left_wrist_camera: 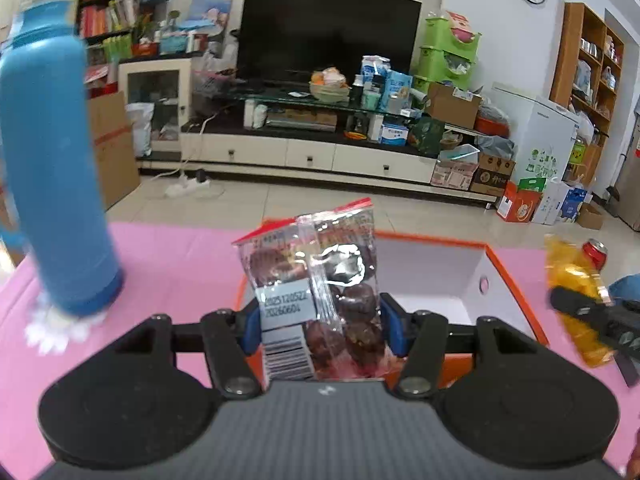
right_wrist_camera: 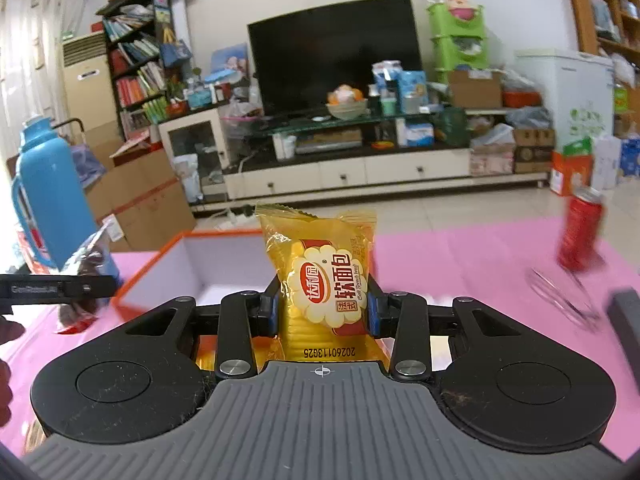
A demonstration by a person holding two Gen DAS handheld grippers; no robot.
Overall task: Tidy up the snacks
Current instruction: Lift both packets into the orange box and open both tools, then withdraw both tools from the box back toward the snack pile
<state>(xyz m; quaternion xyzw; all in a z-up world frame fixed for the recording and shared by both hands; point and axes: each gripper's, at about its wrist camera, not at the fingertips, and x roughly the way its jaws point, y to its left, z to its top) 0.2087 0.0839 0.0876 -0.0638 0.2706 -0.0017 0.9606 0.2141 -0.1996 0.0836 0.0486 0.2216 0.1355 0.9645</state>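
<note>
left wrist view: left gripper [left_wrist_camera: 318,322] with jaws pressed on a clear packet of dark round snacks [left_wrist_camera: 314,300], held upright over the near wall of the orange box [left_wrist_camera: 516,280]
right wrist view: right gripper [right_wrist_camera: 322,312] with jaws clamped on a yellow bread packet [right_wrist_camera: 320,280], upright, red and white label facing the camera
orange box: open, white inside; in the right wrist view it sits at 10 o'clock from the bread packet [right_wrist_camera: 160,256], resting on the pink counter [right_wrist_camera: 460,264]
blue thermos: stands on the counter at 9 o'clock in the left wrist view [left_wrist_camera: 52,168], on a white doily [left_wrist_camera: 56,326]; in the right wrist view it is at the far left edge [right_wrist_camera: 48,196]
red can: seen whole only in the right wrist view, at 3 o'clock, blurred [right_wrist_camera: 580,232]; in the left wrist view only its top shows behind the bread packet
only in right wrist view: a clear, blurred thing on the counter just in front of the can [right_wrist_camera: 560,296]
each view shows the other gripper: right one at 3 o'clock in the left wrist view, left one at 9 o'clock in the right wrist view
</note>
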